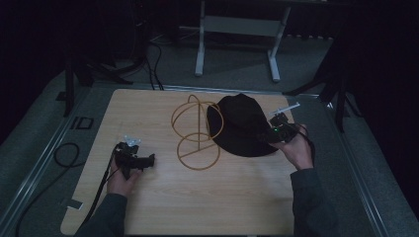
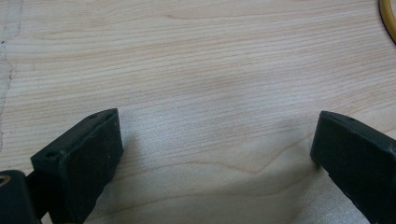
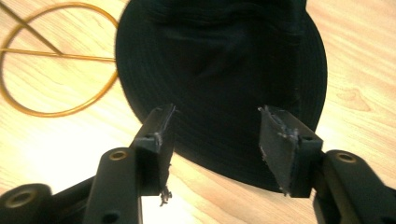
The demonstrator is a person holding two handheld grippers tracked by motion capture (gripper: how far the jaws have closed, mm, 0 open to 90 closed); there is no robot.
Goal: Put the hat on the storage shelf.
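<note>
Black fabric sits right in front of our right hand-held gripper point(image 3: 215, 144): the hat point(image 1: 240, 126) lies flat on the table point(image 1: 163, 207), just beside the gold wire stand point(image 1: 196, 132). Our jaws stand apart with the near brim between them, not yet pinching it. We judge a short push forward and a squeeze would take the brim. Our left hand-held gripper point(image 2: 215, 154) rests released over bare wood, well apart from the hat.
</note>
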